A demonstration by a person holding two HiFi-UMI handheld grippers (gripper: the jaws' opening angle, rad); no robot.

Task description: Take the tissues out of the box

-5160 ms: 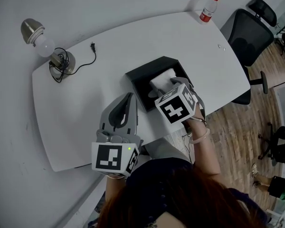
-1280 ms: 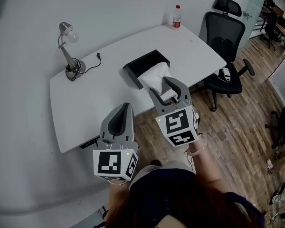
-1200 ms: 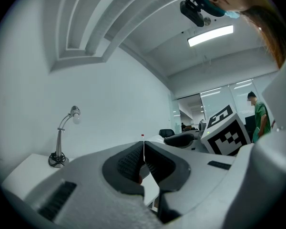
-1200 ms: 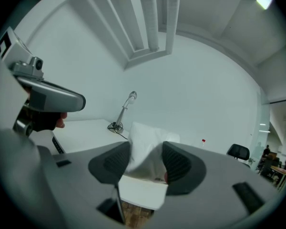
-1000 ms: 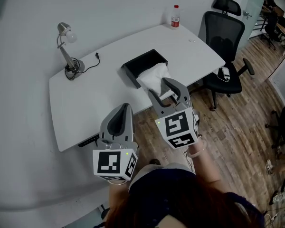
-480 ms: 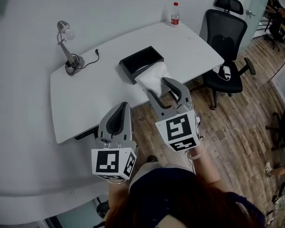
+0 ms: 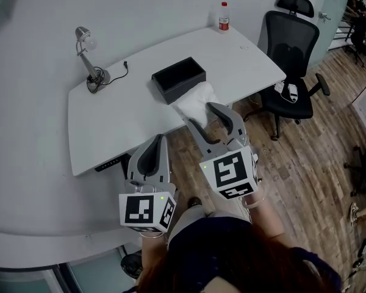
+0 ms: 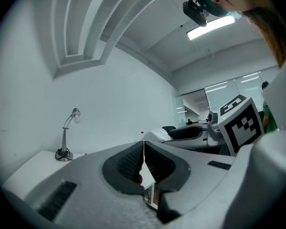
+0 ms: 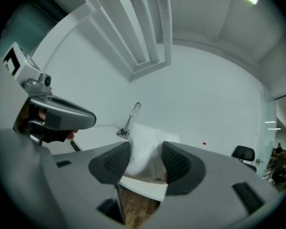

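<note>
White desk (image 7: 110,121) by a plain wall, wood floor (image 7: 305,163) to its right, black office chair (image 7: 293,41) at the far corner. Desk lamp (image 7: 88,54) and a bottle (image 7: 222,16) are standing on the top.

Change against five seconds back – then the right gripper was reaching down into the black box with the white tissues inside, and the desk was filling most of the head view. Now the desk is lying farther off and smaller in that view, and both grippers are showing in front of its near edge. Over the last second the box (image 7: 179,79) is sitting higher in the head view each time, apart from the tissues.

Box is now showing a dark inside, no white in it.

Tissues (image 7: 197,100) – a soft white pack, rounded on top, with a flat pale lower edge carrying small print too small to read – are hanging in the air, clear of the box, at the desk's near edge as seen from the head.

Right gripper (image 7: 202,113) is clamping the pack (image 9: 145,151) between its two ribbed pads, jaws standing fairly wide around it.

Left gripper (image 7: 160,138) is staying level beside it, jaws pressed together on nothing.
</note>
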